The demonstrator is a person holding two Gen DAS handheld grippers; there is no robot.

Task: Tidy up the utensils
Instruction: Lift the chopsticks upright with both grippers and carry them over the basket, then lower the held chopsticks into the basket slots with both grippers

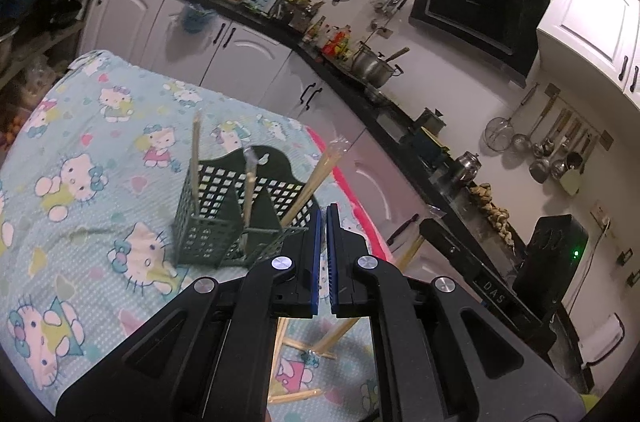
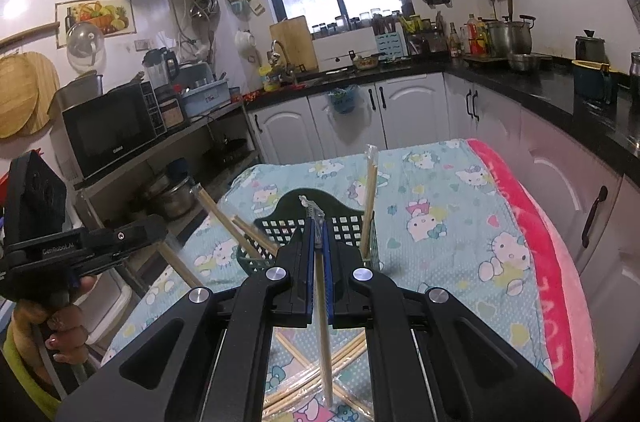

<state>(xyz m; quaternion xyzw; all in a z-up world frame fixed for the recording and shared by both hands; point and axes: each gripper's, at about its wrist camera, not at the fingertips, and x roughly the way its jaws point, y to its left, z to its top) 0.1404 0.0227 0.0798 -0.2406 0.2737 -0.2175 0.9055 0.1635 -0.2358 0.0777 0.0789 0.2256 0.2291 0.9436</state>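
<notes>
Left wrist view — green basket point(image 1: 208, 222) holds wrapped chopsticks point(image 1: 195, 162).

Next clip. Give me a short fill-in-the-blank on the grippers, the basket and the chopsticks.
1. The right gripper is shut on a wrapped pair of ____.
2. The left gripper is shut and holds ____.
3. The basket is dark ____.
4. More chopsticks lie loose on the cloth, ____ the grippers.

Missing words: chopsticks; nothing; green; beneath
</notes>
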